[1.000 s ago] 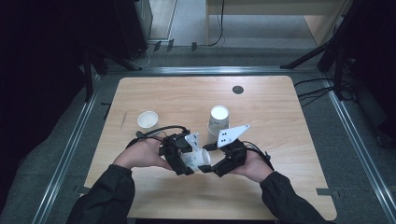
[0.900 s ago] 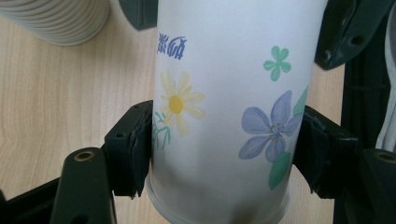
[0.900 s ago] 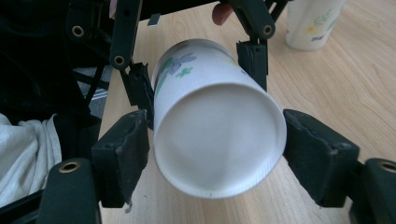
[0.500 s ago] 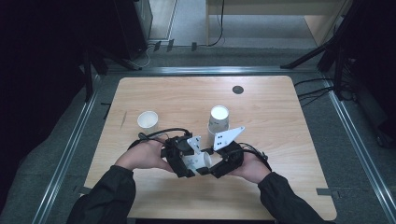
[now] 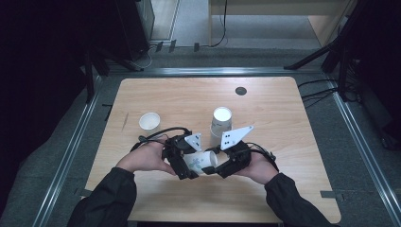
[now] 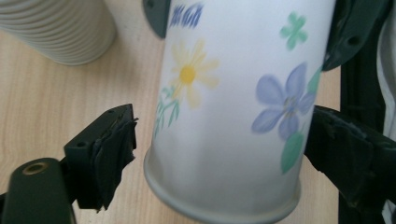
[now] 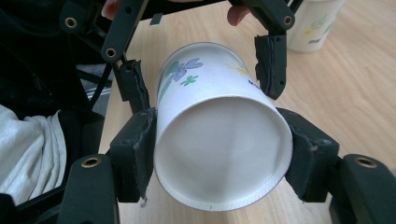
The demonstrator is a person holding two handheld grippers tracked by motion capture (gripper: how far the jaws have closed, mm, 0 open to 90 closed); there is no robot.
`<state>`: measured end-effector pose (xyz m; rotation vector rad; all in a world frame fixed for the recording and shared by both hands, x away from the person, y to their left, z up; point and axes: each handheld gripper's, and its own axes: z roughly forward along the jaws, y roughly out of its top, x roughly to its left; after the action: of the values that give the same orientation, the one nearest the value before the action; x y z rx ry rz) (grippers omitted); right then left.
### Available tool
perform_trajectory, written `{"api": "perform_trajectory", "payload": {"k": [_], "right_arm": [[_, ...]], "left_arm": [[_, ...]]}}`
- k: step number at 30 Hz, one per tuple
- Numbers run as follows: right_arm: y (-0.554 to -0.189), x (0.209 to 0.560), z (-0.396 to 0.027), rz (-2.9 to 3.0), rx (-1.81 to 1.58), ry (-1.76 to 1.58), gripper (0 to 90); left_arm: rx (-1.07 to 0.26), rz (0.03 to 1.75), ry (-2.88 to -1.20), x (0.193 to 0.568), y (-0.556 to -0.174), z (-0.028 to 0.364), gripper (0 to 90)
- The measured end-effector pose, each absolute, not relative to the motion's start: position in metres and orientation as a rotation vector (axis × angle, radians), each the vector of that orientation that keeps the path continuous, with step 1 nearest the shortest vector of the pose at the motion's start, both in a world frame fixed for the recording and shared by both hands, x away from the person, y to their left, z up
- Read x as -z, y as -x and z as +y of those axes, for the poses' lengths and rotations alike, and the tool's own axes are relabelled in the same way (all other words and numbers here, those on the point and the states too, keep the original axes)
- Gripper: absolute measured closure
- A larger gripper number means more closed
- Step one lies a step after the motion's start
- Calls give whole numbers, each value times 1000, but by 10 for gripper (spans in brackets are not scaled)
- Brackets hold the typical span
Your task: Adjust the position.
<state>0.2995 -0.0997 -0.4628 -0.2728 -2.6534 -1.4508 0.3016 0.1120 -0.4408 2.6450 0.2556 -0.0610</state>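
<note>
A floral paper cup (image 5: 202,161) lies on its side in the air just above the wooden counter (image 5: 283,123), held between the two tools near the person's edge of it. In the high view the left tool (image 5: 187,163) comes in from the left and the right tool (image 5: 222,165) from the right, with the cup bridging the gap between them.

In the right tool's view, the right tool (image 7: 223,154) has both pads pressed against the cup's wall (image 7: 224,140) near its end, one on each side, so this tool has a firm hold of it. Its jaws have just been closing onto the cup.

In the left tool's view, the left tool (image 6: 219,149) stands with its jaws spread around the other end of the cup (image 6: 233,102). A clear gap shows between the left pad and the cup wall; the right pad sits close against the wall, though contact is hard to judge. Its jaws have just been opening, with the cup between them.

An upside-down paper cup (image 5: 221,120) stands farther back on the counter, near the tools. A small white bowl-like cup (image 5: 149,121) sits apart to the left.
</note>
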Motion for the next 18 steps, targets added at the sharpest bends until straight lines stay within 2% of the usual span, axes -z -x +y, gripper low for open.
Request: {"api": "perform_trajectory", "payload": {"k": [18], "right_arm": [[-303, 447, -130, -2613, 1567, 332, 342]], "left_arm": [[91, 378, -2457, 444, -302, 136, 93]]}}
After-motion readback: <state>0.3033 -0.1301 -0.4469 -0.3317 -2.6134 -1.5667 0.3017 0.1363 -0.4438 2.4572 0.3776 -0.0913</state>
